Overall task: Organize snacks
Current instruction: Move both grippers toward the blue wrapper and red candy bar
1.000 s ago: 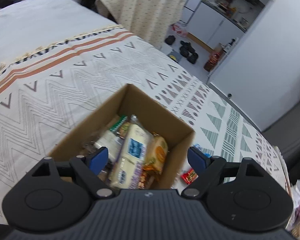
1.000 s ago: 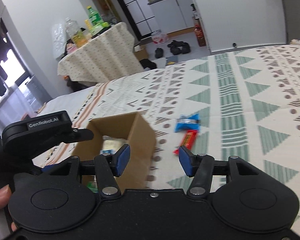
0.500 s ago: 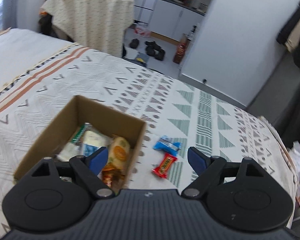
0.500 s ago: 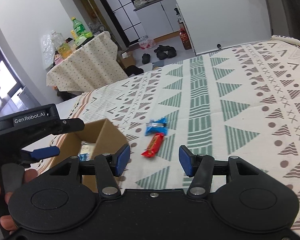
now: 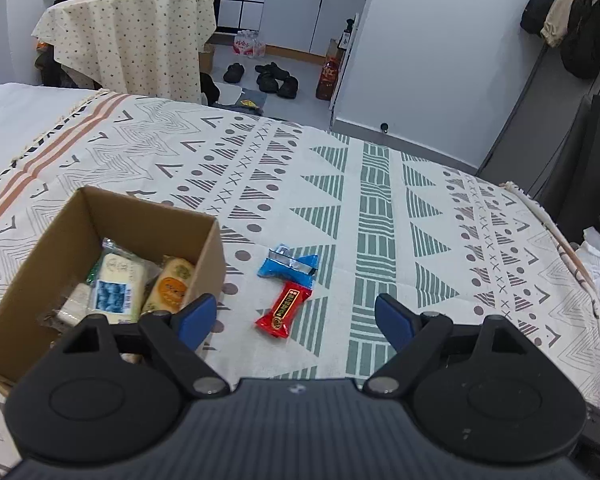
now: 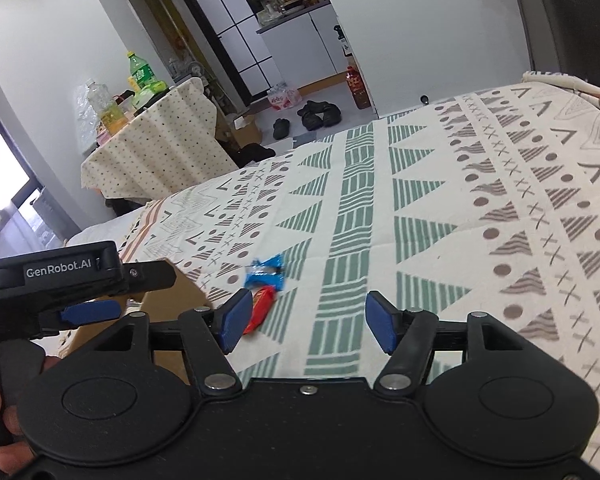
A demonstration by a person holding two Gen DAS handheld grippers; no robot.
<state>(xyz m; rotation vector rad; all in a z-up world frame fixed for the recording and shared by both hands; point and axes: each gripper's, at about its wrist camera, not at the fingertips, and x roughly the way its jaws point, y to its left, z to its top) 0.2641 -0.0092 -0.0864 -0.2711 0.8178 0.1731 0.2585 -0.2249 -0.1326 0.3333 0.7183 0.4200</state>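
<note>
A brown cardboard box [image 5: 210, 248] sits on the patterned bed cover at the left and holds several wrapped snacks [image 5: 118, 284]. Right of it lie a blue snack packet [image 5: 288, 266] and a red snack bar [image 5: 285, 309]. My left gripper [image 5: 296, 320] is open and empty, above and just short of the red bar. My right gripper [image 6: 308, 322] is open and empty, near the same two snacks: the blue packet [image 6: 265, 276] and the red bar [image 6: 260, 307]. The left gripper's body [image 6: 60, 280] shows over the box [image 6: 160, 308] in the right wrist view.
The patterned cover [image 5: 380, 208] spreads wide to the right of the snacks. A cloth-covered table with bottles [image 5: 132, 28] stands beyond the bed. Shoes [image 5: 272, 80] lie on the floor. The bed's right edge [image 5: 560, 248] has clutter beside it.
Both grippers have swung right, away from above the box toward the loose blue and red snacks. Both stay open.
</note>
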